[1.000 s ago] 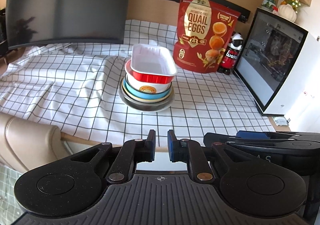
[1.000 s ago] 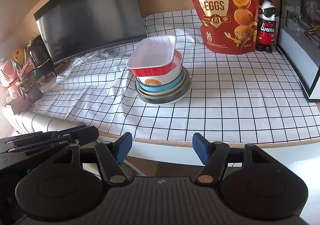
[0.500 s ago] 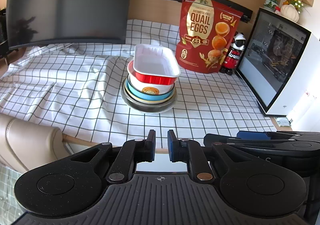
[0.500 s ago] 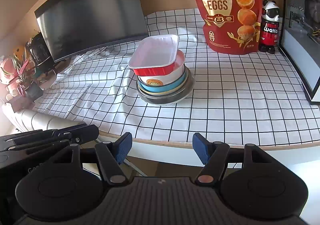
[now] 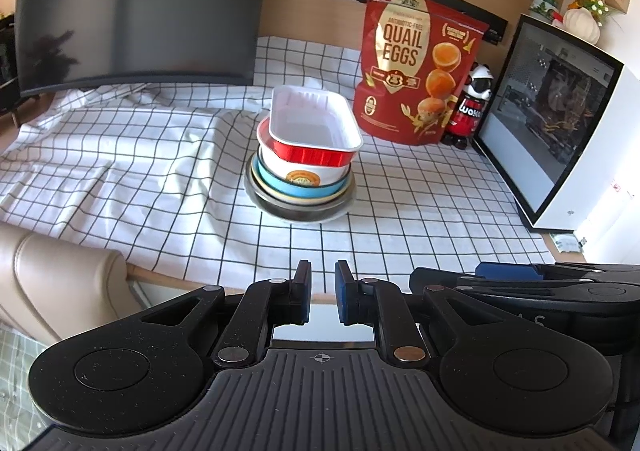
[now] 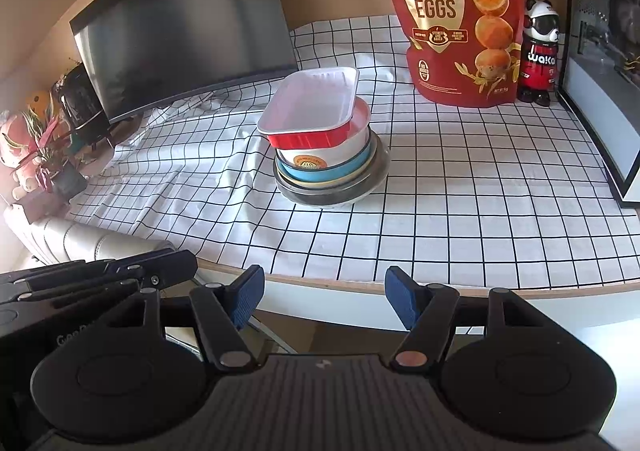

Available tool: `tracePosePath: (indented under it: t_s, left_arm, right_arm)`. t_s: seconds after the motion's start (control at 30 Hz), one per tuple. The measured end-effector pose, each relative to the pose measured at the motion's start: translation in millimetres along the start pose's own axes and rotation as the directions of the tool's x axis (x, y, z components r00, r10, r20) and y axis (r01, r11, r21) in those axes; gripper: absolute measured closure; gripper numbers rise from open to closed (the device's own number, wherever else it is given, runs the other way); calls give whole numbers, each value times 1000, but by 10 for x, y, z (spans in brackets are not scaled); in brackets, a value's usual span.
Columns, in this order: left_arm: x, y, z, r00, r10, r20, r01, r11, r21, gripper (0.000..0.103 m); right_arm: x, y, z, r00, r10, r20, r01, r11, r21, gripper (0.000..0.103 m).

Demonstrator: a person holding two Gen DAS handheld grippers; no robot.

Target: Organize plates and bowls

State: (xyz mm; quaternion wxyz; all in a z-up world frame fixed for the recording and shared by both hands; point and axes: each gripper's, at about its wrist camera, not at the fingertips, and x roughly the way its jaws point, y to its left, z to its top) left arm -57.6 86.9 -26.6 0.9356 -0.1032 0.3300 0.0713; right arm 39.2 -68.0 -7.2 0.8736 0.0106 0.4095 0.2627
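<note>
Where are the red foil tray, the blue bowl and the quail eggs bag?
red foil tray (image 5: pixel 316 157), left wrist view, red front wall.
blue bowl (image 6: pixel 320 173), right wrist view, outer side.
quail eggs bag (image 6: pixel 452 23), right wrist view, front face.

The stack holds 1 red rectangular foil tray (image 5: pixel 314 131) on top, 1 white bowl with an orange emblem (image 5: pixel 304 175) under it, 1 blue bowl (image 5: pixel 296 191) below that, 1 cream plate (image 6: pixel 320 183) whose rim alone shows, and 1 metal bowl (image 5: pixel 304 211) at the bottom; more pieces nested inside cannot be told. Behind stand 1 red quail egg bag (image 5: pixel 416 67) and 1 panda-topped bottle (image 5: pixel 472 107). There is 1 dark monitor (image 5: pixel 136 11), 1 glass-sided computer case (image 5: pixel 560 111) and 1 checked tablecloth (image 5: pixel 120 155). 2 grippers are in view: 1 left gripper (image 5: pixel 321 293) and 1 right gripper (image 6: pixel 324 301).
</note>
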Motion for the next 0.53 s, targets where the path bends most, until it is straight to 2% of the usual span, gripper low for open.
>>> tracePosePath:
  t_s: [0.53]
  left_arm:
    - [8, 28, 27, 1000, -19, 23, 19, 1000, 7, 88]
  right_arm:
    - [11, -10, 29, 1000, -5, 4, 5, 1000, 3, 35]
